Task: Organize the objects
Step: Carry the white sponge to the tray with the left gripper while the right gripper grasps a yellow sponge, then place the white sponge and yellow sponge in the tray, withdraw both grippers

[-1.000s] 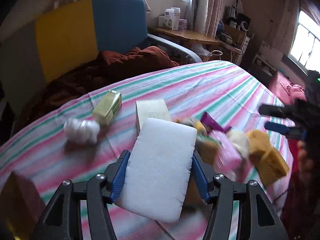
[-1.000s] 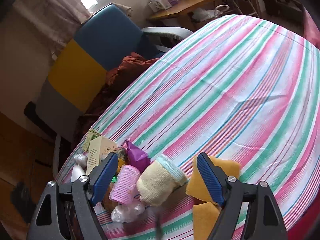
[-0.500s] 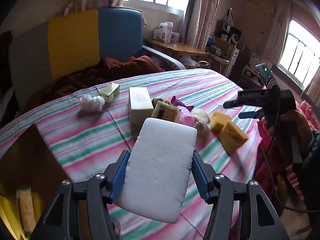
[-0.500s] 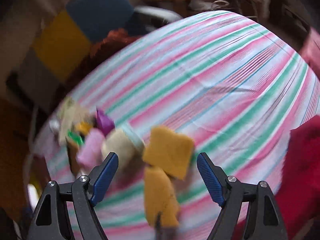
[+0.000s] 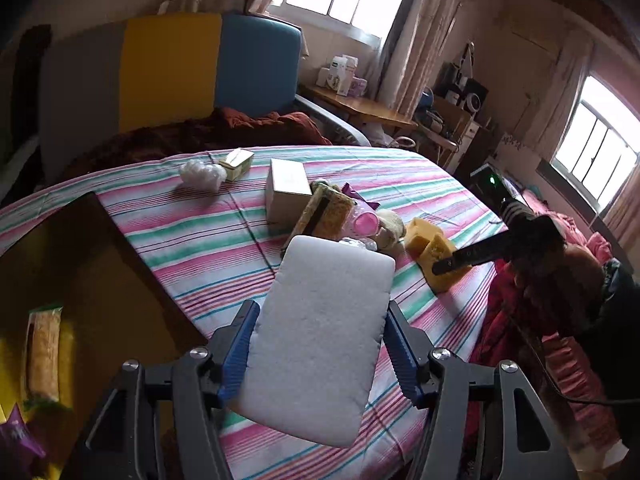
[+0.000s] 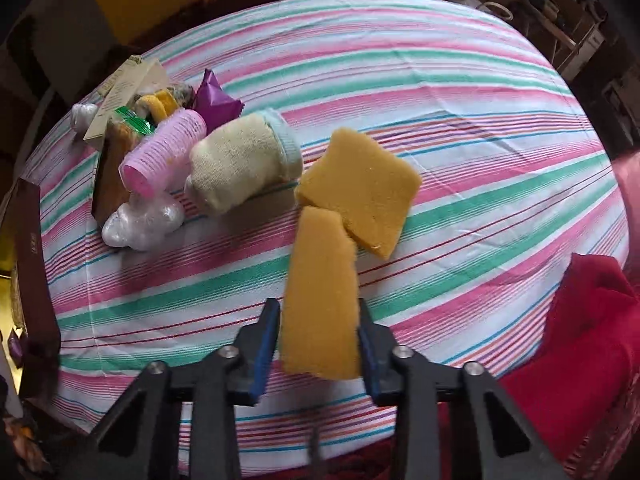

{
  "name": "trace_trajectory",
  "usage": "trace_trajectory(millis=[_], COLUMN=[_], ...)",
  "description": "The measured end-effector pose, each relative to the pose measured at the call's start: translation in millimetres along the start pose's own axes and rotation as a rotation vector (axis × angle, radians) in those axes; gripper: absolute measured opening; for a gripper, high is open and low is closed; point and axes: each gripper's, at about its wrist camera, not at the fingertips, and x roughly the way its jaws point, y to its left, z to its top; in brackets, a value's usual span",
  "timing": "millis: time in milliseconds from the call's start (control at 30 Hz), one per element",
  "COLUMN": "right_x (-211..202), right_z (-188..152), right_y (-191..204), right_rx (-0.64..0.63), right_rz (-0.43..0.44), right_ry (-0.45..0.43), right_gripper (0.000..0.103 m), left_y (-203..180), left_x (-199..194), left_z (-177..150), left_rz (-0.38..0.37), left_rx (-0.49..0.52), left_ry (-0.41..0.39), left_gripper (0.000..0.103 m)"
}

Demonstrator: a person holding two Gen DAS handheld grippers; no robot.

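My left gripper (image 5: 322, 314) is shut on a white sponge (image 5: 320, 340), held in the air above the striped tablecloth (image 5: 208, 236). In the right wrist view my right gripper (image 6: 318, 308) points steeply down. Its jaws are closing on a narrow yellow sponge (image 6: 320, 292), and both blue pads press its sides. A second, square yellow sponge (image 6: 360, 188) lies just beyond, touching it. From the left wrist view the right gripper (image 5: 452, 264) shows as dark fingers over the yellow sponges (image 5: 430, 240).
A pile holds a cream sock roll (image 6: 240, 164), a pink hair roller (image 6: 164, 152), a white bundle (image 6: 140, 220), a purple packet (image 6: 216, 100) and a cream box (image 5: 286, 192). An open brown box (image 5: 80, 280) stands at the left table edge. Red cloth (image 6: 580, 340) lies at the right.
My left gripper drew back from the pile toward the brown box, still gripping the white sponge. My right gripper tipped down over the yellow sponges and went from open to shut on the narrow one.
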Motion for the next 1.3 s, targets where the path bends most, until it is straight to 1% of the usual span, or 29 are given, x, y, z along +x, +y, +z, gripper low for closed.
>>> trace_trajectory(millis=[133, 200, 267, 300, 367, 467, 533, 667, 700, 733, 767, 800, 833, 900, 933, 967, 1000, 1067, 1100, 1167, 1233, 1267, 1300], right_x=[-8.9, -16.9, -31.9, -38.8, -54.8, -74.2, -82.6, -86.8, -87.3, -89.9, -93.5, -94.0, -93.5, -94.9, -93.4, -92.8, -92.0, -92.8, -94.3, -107.2, -117.2, -118.0, -117.0], right_z=[-12.4, -19.9, -28.7, -31.9, -36.8, -34.0, -32.3, -34.3, -34.2, -33.4, -36.5, -36.4, -39.2, -41.0, -43.4, -45.3, -49.8, -60.2, -66.3, -83.7, -102.8, -107.4, -110.5], right_y=[4.1, 7.8, 15.8, 20.3, 39.1, 78.9, 126.7, 212.3, 230.8, 252.5, 269.5, 284.1, 301.2, 317.1, 326.6, 330.9, 335.6, 340.8, 341.8, 344.7, 345.6, 345.9, 346.4], right_rx=[-0.012, -0.019, -0.042, -0.053, -0.091, -0.18, -0.263, -0.416, -0.436, -0.461, -0.48, -0.495, -0.507, -0.511, -0.516, -0.524, -0.537, -0.569, -0.588, -0.642, -0.677, -0.676, -0.67], right_rz=[0.003, 0.026, 0.042, 0.054, 0.116, 0.201, 0.281, 0.391, 0.424, 0.481, 0.516, 0.532, 0.539, 0.542, 0.537, 0.534, 0.526, 0.509, 0.492, 0.43, 0.381, 0.367, 0.351], right_ry=[-0.035, -0.065, -0.116, -0.137, -0.178, -0.231, -0.258, -0.278, -0.284, -0.299, -0.31, -0.32, -0.333, -0.335, -0.33, -0.332, -0.343, -0.376, -0.406, -0.536, -0.656, -0.682, -0.691], right_gripper=[0.032, 0.032, 0.032, 0.032, 0.032, 0.032, 0.032, 0.032, 0.034, 0.036, 0.04, 0.05, 0.06, 0.07, 0.07, 0.07, 0.07, 0.07, 0.07, 0.07, 0.07, 0.072, 0.078], left_y=[11.1, 17.1, 22.6, 26.4, 34.6, 53.6, 69.4, 110.6, 120.4, 131.3, 143.8, 153.1, 162.1, 176.0, 181.3, 187.0, 190.8, 198.7, 202.1, 203.7, 200.4, 195.7, 191.7], left_x=[-14.0, -18.5, -23.3, -26.5, -32.8, -47.3, -59.3, -87.4, -92.3, -97.5, -103.7, -108.7, -114.0, -122.4, -126.0, -130.9, -134.4, -139.5, -140.5, -142.5, -144.2, -144.2, -145.0], left_z=[-3.7, -5.4, -8.1, -9.7, -12.1, -14.4, -14.5, -15.0, -15.0, -15.0, -15.5, -15.8, -16.5, -19.0, -21.1, -25.6, -29.9, -38.5, -42.5, -50.8, -56.6, -58.6, -60.6], left_rz=[0.008, 0.013, 0.021, 0.028, 0.044, 0.085, 0.121, 0.243, 0.275, 0.309, 0.349, 0.375, 0.399, 0.462, 0.486, 0.502, 0.516, 0.542, 0.544, 0.561, 0.596, 0.619, 0.644], left_rx=[-0.033, -0.046, -0.063, -0.074, -0.095, -0.143, -0.177, -0.253, -0.27, -0.289, -0.313, -0.329, -0.34, -0.351, -0.359, -0.372, -0.386, -0.415, -0.429, -0.455, -0.46, -0.454, -0.445], left_ry=[-0.028, -0.038, -0.048, -0.052, -0.064, -0.093, -0.119, -0.171, -0.178, -0.182, -0.192, -0.201, -0.209, -0.211, -0.214, -0.223, -0.23, -0.228, -0.222, -0.219, -0.226, -0.23, -0.237], left_gripper=[0.062, 0.062, 0.063, 0.063, 0.063, 0.063, 0.063, 0.063, 0.063, 0.064, 0.064, 0.064, 0.065, 0.072, 0.076, 0.084, 0.091, 0.093, 0.094, 0.097, 0.097, 0.097, 0.097])
